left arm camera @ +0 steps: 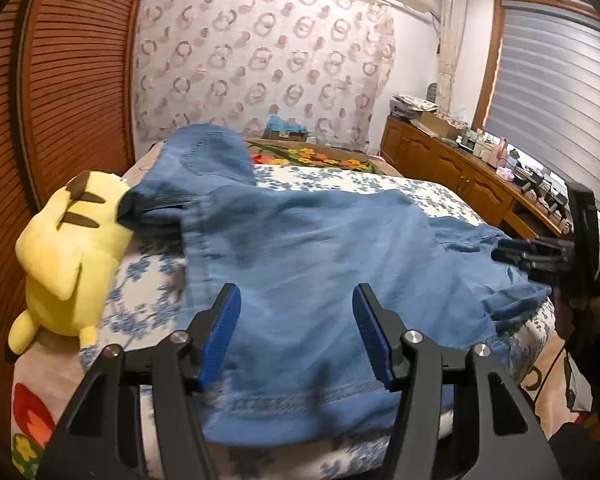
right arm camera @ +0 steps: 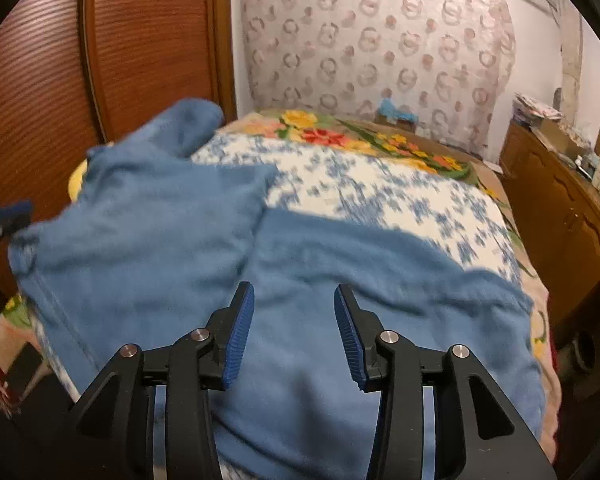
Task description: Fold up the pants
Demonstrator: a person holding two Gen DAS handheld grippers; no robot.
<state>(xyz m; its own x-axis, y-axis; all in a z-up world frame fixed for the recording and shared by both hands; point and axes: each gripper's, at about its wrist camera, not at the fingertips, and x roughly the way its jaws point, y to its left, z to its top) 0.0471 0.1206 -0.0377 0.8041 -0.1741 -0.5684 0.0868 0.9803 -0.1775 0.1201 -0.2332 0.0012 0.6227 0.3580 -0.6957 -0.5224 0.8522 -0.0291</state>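
Closest to me, my left gripper (left arm camera: 296, 332) hangs over the near hem of the pants (left arm camera: 300, 248), blue pads parted about halfway with nothing pinched between them; my right gripper (right arm camera: 294, 332) sits the same way over the denim, jaws partly apart and gripping nothing, and from the left camera I see it at the cloth's right edge; the pants lie spread across the bed (left arm camera: 340, 184), on the blue-flowered blanket, rumpled, one end bunched up at the far left; a yellow plush toy (left arm camera: 68, 256) lies just beside that bunched end, touching it; farther right runs a wooden dresser (left arm camera: 452, 164); beyond the bed hangs a ring-patterned curtain (left arm camera: 260, 60).
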